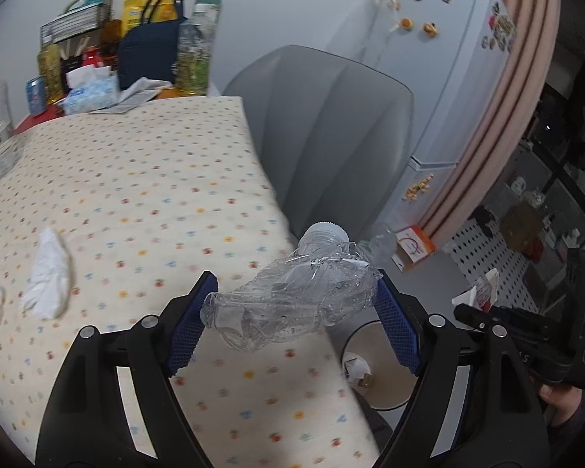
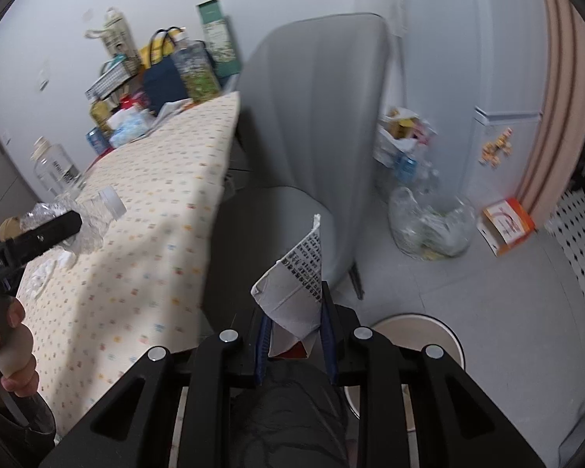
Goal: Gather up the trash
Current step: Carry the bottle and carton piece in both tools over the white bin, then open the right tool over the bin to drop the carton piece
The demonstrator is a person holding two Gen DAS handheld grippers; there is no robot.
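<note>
A crushed clear bottle (image 1: 292, 304) is clamped crosswise between the blue pads of the left hand-held gripper (image 1: 292, 314), above the edge of the dotted surface (image 1: 136, 179). The right hand-held gripper (image 2: 294, 329) pinches a folded printed carton (image 2: 296, 284) above a round bin (image 2: 417, 335) on the floor. Crumpled tissues (image 1: 48, 277) lie on the surface.

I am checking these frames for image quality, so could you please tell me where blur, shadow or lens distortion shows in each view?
Left wrist view: the table edge bows from fisheye, the tissues are smeared, and the crushed bottle in the left hand-held gripper stays sharp. Right wrist view: the background is motion-blurred, a shadow crosses the tablecloth, and the folded carton in the right hand-held gripper reads crisp.
</note>
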